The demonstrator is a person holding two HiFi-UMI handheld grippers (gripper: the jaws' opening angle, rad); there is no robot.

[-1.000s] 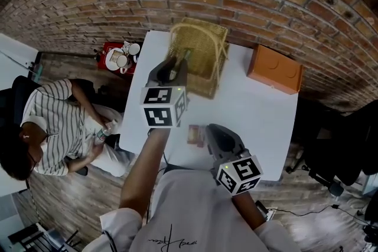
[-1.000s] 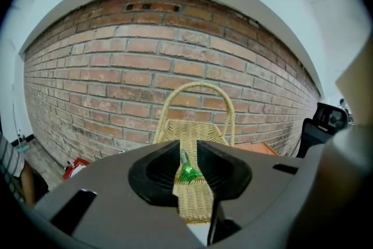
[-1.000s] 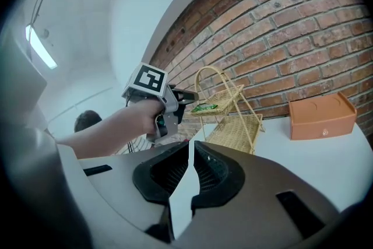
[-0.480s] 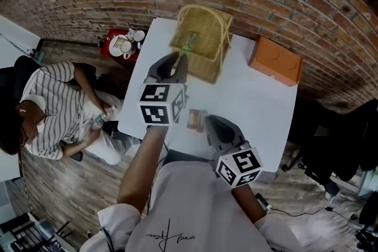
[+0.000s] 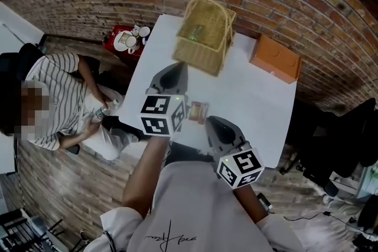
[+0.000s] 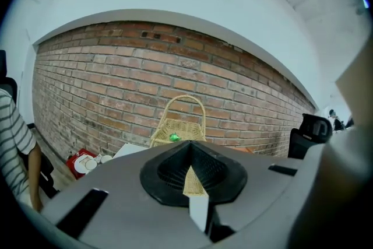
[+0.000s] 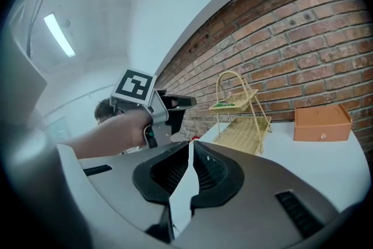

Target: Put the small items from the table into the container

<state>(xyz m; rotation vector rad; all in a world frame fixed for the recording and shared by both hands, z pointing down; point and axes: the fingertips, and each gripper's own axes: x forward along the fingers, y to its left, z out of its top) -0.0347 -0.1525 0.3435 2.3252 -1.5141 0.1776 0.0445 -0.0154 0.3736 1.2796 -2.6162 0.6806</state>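
- My left tongs (image 6: 190, 155) are pressed together with nothing in them. My right tongs (image 7: 187, 161) are likewise together and empty.
- One small item, a brownish packet (image 5: 198, 112), lies on the white tabletop (image 5: 260, 103) between the two tongs, near the front edge. A green thing (image 5: 192, 38) already sits in the wicker basket (image 5: 208, 44) at the far edge.
- To fetch the packet well, I judge I should spread one pair of tongs first. Then I come down over it and pinch an edge, since it lies flat.
- After that I carry it well over the basket's rim before letting go.
- Neither tongs camera shows the packet. Its print is too small to read, and I can't tell whether the basket holds more.
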